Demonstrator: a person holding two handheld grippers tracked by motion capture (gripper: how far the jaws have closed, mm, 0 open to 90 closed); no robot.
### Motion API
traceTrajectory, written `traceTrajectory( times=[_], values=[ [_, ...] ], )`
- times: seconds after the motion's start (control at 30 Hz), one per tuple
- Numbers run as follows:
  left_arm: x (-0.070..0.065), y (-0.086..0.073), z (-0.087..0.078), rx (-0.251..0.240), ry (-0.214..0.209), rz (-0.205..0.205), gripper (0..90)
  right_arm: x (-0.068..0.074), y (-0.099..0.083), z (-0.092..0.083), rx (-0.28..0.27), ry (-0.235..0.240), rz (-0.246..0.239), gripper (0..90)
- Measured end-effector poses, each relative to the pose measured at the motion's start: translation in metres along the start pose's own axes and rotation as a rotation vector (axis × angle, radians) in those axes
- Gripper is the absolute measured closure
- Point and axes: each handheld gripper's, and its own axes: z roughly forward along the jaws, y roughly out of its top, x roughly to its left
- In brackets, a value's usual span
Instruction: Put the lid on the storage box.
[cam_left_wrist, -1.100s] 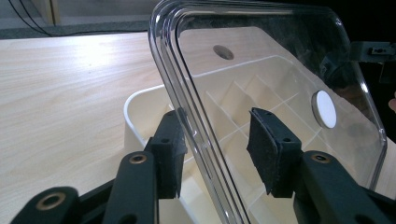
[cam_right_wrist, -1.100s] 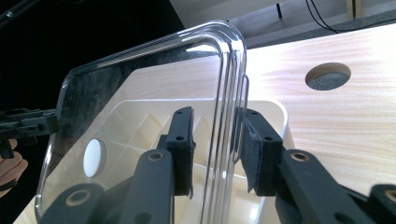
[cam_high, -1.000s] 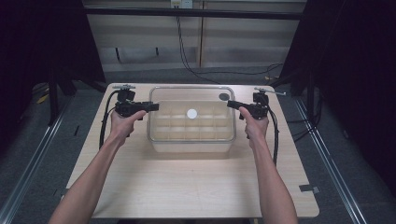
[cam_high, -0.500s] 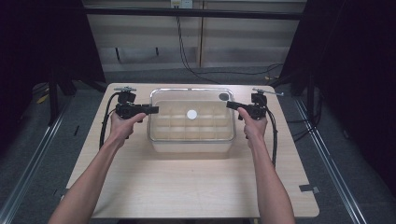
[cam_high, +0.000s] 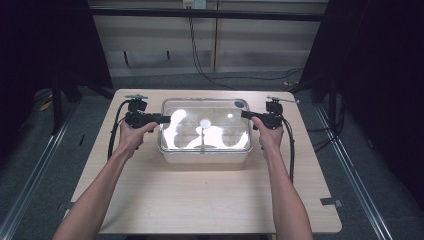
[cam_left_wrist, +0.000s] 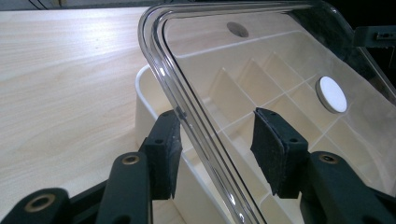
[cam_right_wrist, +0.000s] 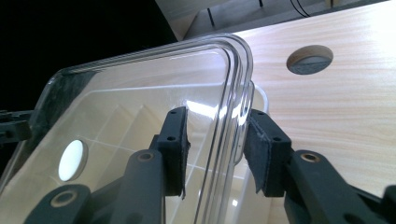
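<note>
Clear lid (cam_high: 205, 125) sits between both grippers' pads, L gripper (cam_left_wrist: 217, 144) and R gripper (cam_right_wrist: 215, 149), jaws just opening, not pressing (divided box (cam_left_wrist: 149, 100) blurred through plastic).

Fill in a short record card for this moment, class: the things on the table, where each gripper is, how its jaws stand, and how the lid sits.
table: pale wooden table
box: white box with compartments, mid-table
lid: clear lid, tilted above the box rim, a white disc at its middle
left gripper: left gripper at the lid's left edge; jaws astride the rim, not pressing, just been opening
right gripper: right gripper at the lid's right edge; jaws astride the rim, contact unclear, just been opening
</note>
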Motion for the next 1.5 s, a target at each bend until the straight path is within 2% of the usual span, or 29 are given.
traceTrajectory(
  times=[0.33,0.43,0.57,0.83,0.87,0.97,1.0,1.03,1.23,1.3,1.43,1.5],
  values=[
    [0.004,-0.007,0.008,0.023,0.007,-0.021,50.1,0.002,-0.006,0.009,0.023,-0.087,-0.029,57.5],
    [0.004,-0.007,0.008,0.033,0.011,-0.012,49.6,0.002,-0.006,0.010,0.025,-0.089,-0.024,57.5],
    [0.008,-0.009,0.012,0.039,0.001,-0.029,48.4,0.003,-0.008,0.013,0.035,-0.106,-0.041,54.8],
    [0.007,-0.011,0.017,0.058,0.000,-0.023,44.1,0.002,-0.011,0.016,0.040,-0.116,-0.036,52.0],
    [0.006,-0.011,0.017,0.060,-0.001,-0.013,42.5,0.001,-0.012,0.017,0.039,-0.117,-0.039,51.1],
    [0.003,-0.011,0.015,0.055,0.036,0.010,40.6,0.001,-0.012,0.016,0.038,-0.121,-0.044,49.7],
    [0.003,-0.011,0.015,0.055,0.036,0.010,39.9,0.001,-0.012,0.016,0.038,-0.121,-0.044,49.7],
    [0.003,-0.011,0.015,0.053,0.035,0.002,39.3,0.003,-0.012,0.016,0.036,-0.141,-0.066,48.2],
    [0.005,-0.016,0.009,0.047,0.026,-0.005,40.3,-0.001,-0.012,0.011,0.041,-0.140,-0.058,44.3],
    [0.005,-0.018,0.007,0.043,0.020,-0.010,40.4,-0.002,-0.012,0.009,0.029,-0.126,-0.061,41.7],
    [0.003,-0.022,0.000,0.031,0.005,-0.018,38.7,0.000,-0.013,0.001,0.020,-0.110,-0.072,39.1],
    [0.001,-0.024,-0.004,0.034,0.007,-0.004,38.1,0.003,-0.013,-0.004,0.015,-0.109,-0.081,38.3]
  ],
)
